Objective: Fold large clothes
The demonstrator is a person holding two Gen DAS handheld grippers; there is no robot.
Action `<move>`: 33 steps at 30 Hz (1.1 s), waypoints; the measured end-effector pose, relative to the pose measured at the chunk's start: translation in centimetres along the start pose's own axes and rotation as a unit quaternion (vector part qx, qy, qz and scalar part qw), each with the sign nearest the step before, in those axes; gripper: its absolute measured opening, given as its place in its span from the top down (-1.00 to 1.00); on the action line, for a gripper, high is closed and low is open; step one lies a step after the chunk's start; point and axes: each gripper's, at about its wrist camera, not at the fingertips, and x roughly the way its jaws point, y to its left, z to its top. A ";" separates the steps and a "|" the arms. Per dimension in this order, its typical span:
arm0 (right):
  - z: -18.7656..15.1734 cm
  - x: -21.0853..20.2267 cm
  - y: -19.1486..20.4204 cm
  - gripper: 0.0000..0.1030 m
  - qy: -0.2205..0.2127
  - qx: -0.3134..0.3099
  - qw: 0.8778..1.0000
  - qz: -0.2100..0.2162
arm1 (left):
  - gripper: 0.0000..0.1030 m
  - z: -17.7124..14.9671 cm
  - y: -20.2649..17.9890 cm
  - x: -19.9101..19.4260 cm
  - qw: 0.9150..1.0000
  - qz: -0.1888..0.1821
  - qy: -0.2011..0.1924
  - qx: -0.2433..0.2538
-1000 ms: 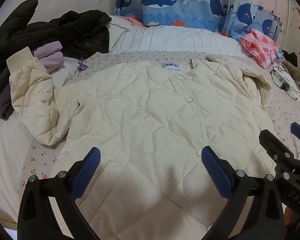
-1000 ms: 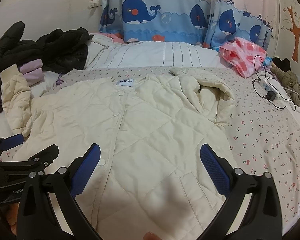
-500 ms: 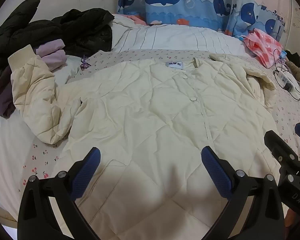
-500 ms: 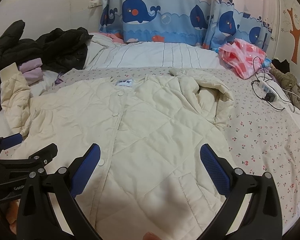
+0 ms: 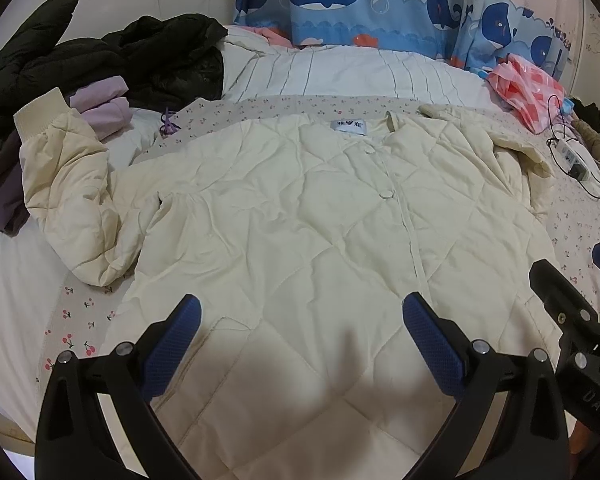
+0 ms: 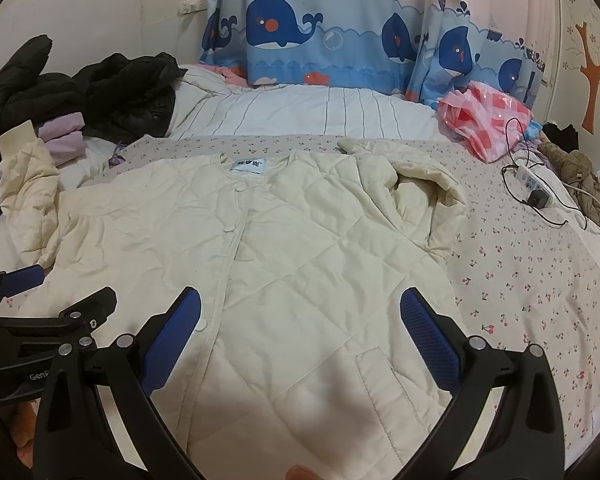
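Observation:
A cream quilted jacket (image 5: 308, 216) lies buttoned and face up on the bed, collar away from me; it also shows in the right wrist view (image 6: 308, 248). Its left sleeve (image 5: 64, 184) is bunched up at the left, and its right sleeve (image 6: 416, 184) is folded over the shoulder. My left gripper (image 5: 300, 336) is open and empty above the hem's left half. My right gripper (image 6: 300, 328) is open and empty above the hem's right half. Each gripper shows at the edge of the other's view.
Black coats (image 5: 100, 56) and purple clothes (image 5: 100, 108) are piled at the back left. A pink checked bag (image 6: 484, 116) and a power strip with cables (image 6: 532, 184) lie at the right. The floral sheet (image 6: 532, 280) is bare right of the jacket.
Both grippers have stayed open and drifted slightly; the left view has shifted a little so the jacket sits further right and lower. The jacket has not moved.

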 end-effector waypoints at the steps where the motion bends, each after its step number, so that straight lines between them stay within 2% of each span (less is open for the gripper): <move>1: 0.0 0.0 -0.1 -0.87 -0.002 0.008 1.000 0.007 | -0.89 0.0 0.0 0.0 1.000 0.000 0.000 0.000; 33: 0.0 -0.2 -0.2 -0.87 -0.034 0.011 0.999 0.008 | -0.89 -0.3 -0.6 0.4 1.000 -0.003 0.006 0.001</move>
